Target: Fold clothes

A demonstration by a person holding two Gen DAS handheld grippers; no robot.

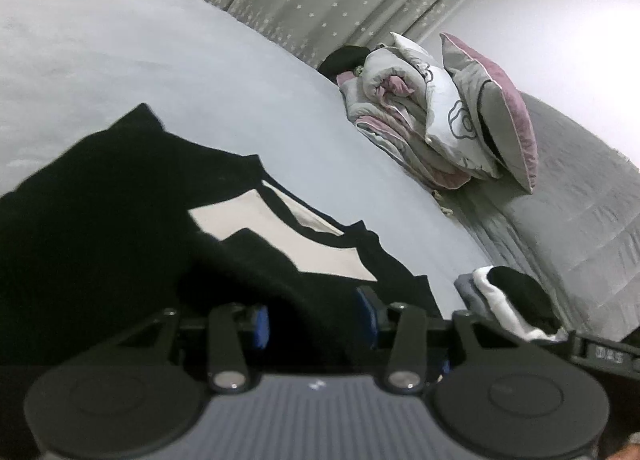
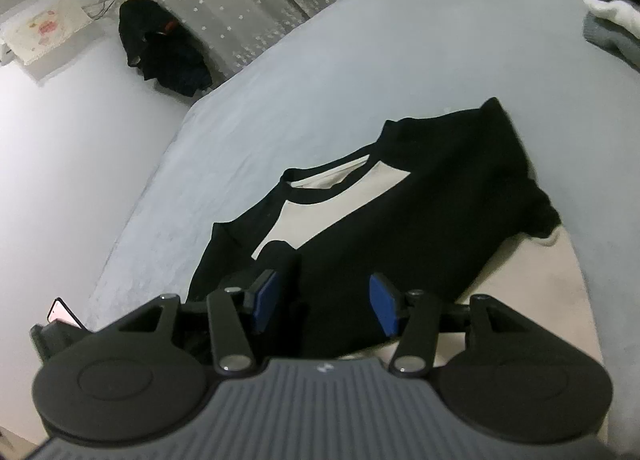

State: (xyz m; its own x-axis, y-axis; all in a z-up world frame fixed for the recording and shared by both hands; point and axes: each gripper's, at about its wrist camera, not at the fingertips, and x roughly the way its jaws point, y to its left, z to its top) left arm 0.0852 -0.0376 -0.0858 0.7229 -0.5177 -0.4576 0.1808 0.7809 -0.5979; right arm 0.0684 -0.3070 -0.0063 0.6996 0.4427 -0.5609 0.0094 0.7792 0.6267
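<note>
A black-and-cream shirt is being spread flat on the grey bed sheet.

Black cloth is being straddled by the left gripper, jaws part open; whether its pads are pressing cannot be told. The right gripper is being kept about half open, pads clear of the sleeve lying between and ahead of them.

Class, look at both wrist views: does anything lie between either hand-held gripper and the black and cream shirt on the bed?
Nothing visible does. The shirt lies right at both: black cloth sits between the fingers of the left hand-held gripper and of the right hand-held gripper. The folded pile lies off to the side.
</note>
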